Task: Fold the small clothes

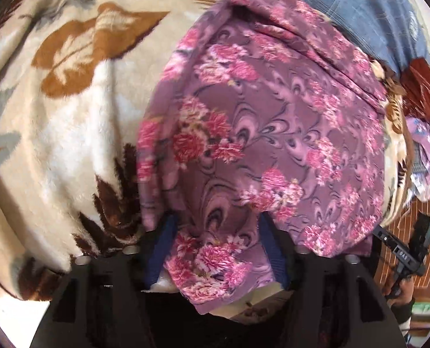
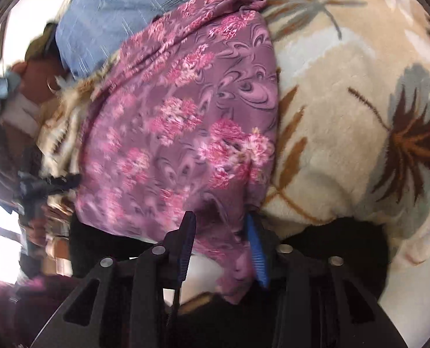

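A purple cloth with pink flowers [image 1: 267, 121] lies spread on a cream blanket [image 1: 70, 133], its near hem bunched toward me. My left gripper [image 1: 219, 226] straddles that hem. Its blue pads [image 1: 164, 249] stand wide apart, the fabric lies loose between them, and I see no pinch. In the right wrist view the same floral cloth [image 2: 180, 121] runs down to my right gripper [image 2: 220, 229]. There the two fingers [image 2: 257, 249] close on a fold at the cloth's near corner, and fabric hangs down past the pads.
A blue denim garment [image 1: 359, 8] lies beyond the floral cloth, also seen as denim [image 2: 113, 8]. The leaf-patterned blanket [image 2: 354, 121] covers the surface. At the bed's edge another lilac cloth [image 1: 429, 156] hangs, and a hand [image 1: 400, 290] grips a black handle over the wooden floor.
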The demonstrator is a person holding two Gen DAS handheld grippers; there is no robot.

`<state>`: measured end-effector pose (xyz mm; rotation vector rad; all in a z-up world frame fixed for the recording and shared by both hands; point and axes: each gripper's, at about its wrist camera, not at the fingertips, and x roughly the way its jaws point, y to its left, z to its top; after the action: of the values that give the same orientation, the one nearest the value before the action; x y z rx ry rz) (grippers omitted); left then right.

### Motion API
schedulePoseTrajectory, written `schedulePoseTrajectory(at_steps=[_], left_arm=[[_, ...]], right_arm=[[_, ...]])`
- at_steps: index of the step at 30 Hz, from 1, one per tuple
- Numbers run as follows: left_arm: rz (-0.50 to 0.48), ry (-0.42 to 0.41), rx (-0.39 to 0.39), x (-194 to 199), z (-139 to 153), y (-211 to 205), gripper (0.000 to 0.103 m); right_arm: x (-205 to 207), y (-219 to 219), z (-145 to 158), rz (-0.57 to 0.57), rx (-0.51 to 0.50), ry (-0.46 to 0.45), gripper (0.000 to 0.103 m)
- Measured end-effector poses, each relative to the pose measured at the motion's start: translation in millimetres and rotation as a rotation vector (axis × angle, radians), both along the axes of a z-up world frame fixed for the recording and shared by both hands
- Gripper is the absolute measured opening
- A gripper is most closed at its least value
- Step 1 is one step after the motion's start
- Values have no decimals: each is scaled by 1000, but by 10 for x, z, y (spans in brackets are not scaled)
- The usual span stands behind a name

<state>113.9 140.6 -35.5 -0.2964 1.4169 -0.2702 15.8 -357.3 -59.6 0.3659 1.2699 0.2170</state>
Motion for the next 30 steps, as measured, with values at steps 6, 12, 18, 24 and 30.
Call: schedulePoseTrajectory(at_steps=[6,12,18,24,30], left_arm=[[161,-94,-100,64,320,421,3],[158,-35,-144,15,261,581,16],[84,39,-59,-218,27,366,46],[50,166,-132,-348,-407,38,49],[88,212,-168,-349,-695,-34,29]], right_arm=[[24,-369,447,-157,155,-193,2],[170,-651,279,-264,129,-148,1],[50,-537,23,-242,183,-42,40],[-36,-320,-79,-138,213,-23,43],[-28,141,-147,91,60,-32,37]])
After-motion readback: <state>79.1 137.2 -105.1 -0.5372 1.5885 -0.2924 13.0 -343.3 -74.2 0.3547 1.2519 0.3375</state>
